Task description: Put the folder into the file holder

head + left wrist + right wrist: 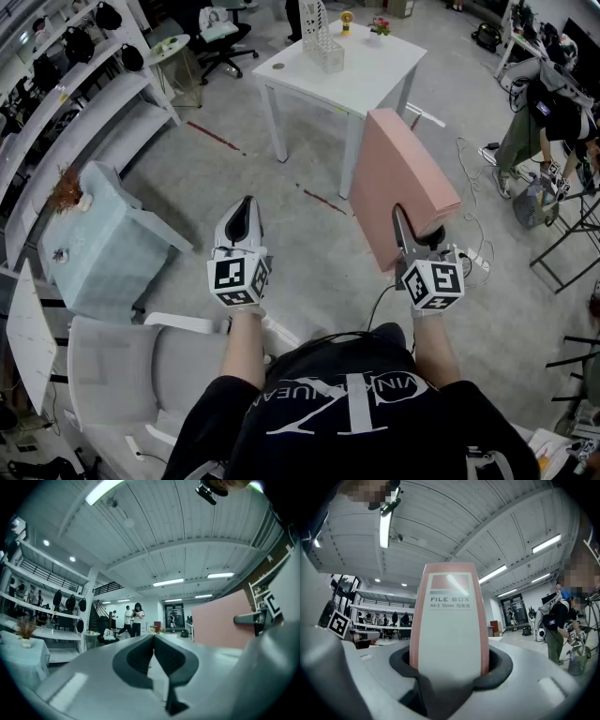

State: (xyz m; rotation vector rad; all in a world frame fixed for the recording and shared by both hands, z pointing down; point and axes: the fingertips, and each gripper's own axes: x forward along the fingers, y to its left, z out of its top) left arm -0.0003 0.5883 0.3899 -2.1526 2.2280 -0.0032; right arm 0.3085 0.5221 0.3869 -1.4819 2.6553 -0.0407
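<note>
Gripping the pink folder (403, 183) across its labelled spine, our right gripper (415, 242) holds it upright in the air, jaws spread wide and pressed on both covers, which we judge suits sliding it in edge-first. The mesh file holder (322, 42) stands well apart on the white table (375, 70) ahead. Our left gripper (246, 217) hangs level, jaws together and empty, free to steady things.
</note>
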